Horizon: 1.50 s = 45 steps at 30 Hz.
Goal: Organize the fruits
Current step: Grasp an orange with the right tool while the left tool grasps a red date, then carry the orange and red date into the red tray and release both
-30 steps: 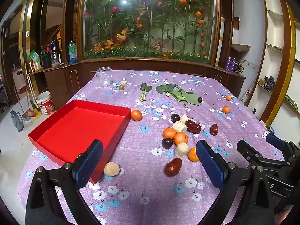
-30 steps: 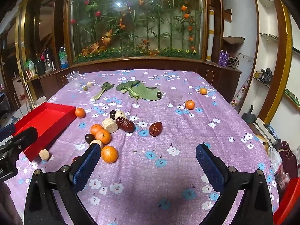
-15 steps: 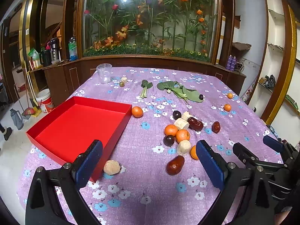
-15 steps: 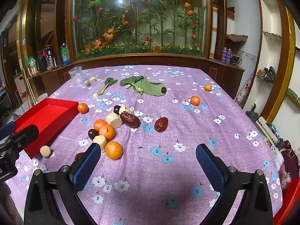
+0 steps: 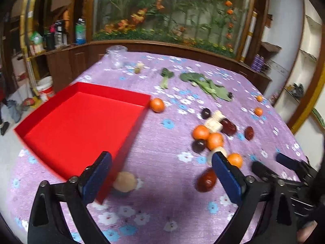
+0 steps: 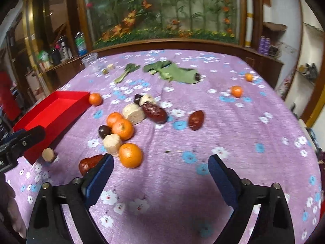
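The bench (image 5: pixel 162 162) is covered by a flowered purple cloth; no writing can be read. A red tray (image 5: pixel 81 122) is set at its left. Fruits (image 6: pixel 121 129) are clustered beside it. The left gripper (image 5: pixel 160 174) and right gripper (image 6: pixel 160 172) are angled downward, jaws spread, closing, with nothing gripped.

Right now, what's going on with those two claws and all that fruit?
Left gripper and right gripper closing on nothing. Red tray bare. Nearest orange loose on tablecloth. Nothing blocking.
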Each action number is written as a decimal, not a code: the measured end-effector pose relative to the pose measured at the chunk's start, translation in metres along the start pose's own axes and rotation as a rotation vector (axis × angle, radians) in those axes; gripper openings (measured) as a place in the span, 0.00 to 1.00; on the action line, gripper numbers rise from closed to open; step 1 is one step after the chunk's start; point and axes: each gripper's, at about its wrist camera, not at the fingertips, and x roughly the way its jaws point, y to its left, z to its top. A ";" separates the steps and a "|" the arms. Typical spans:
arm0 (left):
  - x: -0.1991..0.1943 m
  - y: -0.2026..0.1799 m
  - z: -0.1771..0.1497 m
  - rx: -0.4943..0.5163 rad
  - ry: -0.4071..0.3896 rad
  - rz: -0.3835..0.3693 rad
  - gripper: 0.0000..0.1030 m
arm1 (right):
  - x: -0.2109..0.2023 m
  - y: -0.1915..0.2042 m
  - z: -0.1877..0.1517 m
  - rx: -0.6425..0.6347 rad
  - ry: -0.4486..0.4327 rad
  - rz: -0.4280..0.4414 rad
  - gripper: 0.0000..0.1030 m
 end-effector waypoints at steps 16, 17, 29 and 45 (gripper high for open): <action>0.040 -0.032 -0.027 0.142 0.161 -0.204 0.65 | 0.054 0.010 0.005 -0.046 0.140 0.179 0.49; 0.042 -0.033 -0.027 0.144 0.166 -0.208 0.63 | 0.054 0.009 0.005 -0.041 0.142 0.190 0.46; 0.067 -0.050 -0.027 0.179 0.253 -0.230 0.34 | 0.046 0.004 0.004 0.003 0.136 0.227 0.35; 0.003 0.021 0.008 0.031 0.056 -0.133 0.28 | -0.002 0.041 0.030 -0.061 0.037 0.242 0.35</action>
